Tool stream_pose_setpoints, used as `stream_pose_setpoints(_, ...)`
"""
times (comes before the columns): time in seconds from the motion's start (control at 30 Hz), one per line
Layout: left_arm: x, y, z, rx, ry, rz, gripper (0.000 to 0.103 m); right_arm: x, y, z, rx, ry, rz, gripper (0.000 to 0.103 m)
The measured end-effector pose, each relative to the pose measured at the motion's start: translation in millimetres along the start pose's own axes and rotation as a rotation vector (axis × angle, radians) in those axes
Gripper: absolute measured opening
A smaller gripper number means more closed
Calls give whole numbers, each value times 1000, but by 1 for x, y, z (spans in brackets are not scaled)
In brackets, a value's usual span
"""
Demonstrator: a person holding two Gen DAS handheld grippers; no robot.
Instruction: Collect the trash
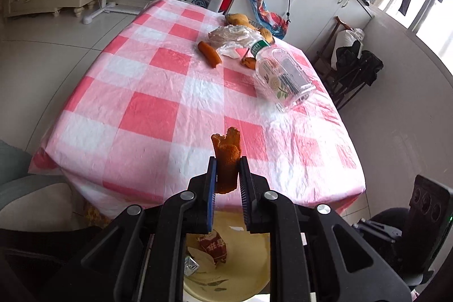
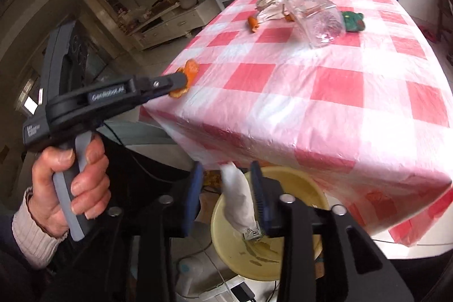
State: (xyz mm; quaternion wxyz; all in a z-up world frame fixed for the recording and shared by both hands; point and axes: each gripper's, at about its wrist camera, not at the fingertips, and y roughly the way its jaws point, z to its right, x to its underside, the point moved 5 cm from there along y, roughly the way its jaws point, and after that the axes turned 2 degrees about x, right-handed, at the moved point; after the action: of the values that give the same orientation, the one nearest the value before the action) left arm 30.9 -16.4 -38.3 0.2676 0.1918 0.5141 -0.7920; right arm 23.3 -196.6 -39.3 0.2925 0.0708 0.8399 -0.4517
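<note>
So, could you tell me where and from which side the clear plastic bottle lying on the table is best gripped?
Probably across the bottle's wide body, coming from above. It lies on its side on the checked tablecloth, green cap pointing at the far clutter and its base towards the near edge, so its flanks are free. The neck sits close to the crumpled plastic bag, which leaves less room there.

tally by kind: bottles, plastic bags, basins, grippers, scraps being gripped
clear bottle: 1
crumpled plastic bag: 1
yellow basin: 1
grippers: 2, left gripper and right gripper
orange scrap clamped in the left one: 1
total: 6
</note>
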Motion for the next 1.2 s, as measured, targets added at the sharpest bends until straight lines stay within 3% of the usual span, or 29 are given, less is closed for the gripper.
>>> stream_pose_setpoints(0.13, 25, 2, 8, -4, 38, -64, 15, -8, -27, 23, 33, 131, 148, 63)
stream_pose_setpoints(0.23, 53, 15, 24, -1, 116, -188, 16, -11, -42, 41, 67, 229, 234, 70)
stream_pose_setpoints(0.3, 74, 24, 33, -43, 183, -266, 20, -10, -45, 49, 63, 272, 250, 71)
stream_pose_setpoints(0.37, 85, 29, 37, -79, 219, -307, 37, -9, -44, 53, 73, 292, 249, 73)
stream_pose_setpoints(0.43, 85, 26, 38, -100, 227, -286, 52, -8, -44, 54, 85, 294, 249, 76)
stream_pose_setpoints(0.6, 64, 10, 22, -155, 167, -158, 74, -2, -43, 53, 108, 292, 236, 82)
stream_pose_setpoints(0.9, 36, -8, -23, -203, -53, -33, 80, 5, -32, 59, 119, 327, 185, 83)
stream_pose_setpoints(1.2, 31, -12, -24, -225, -59, 14, 84, 7, -22, 52, 146, 282, 153, 84)
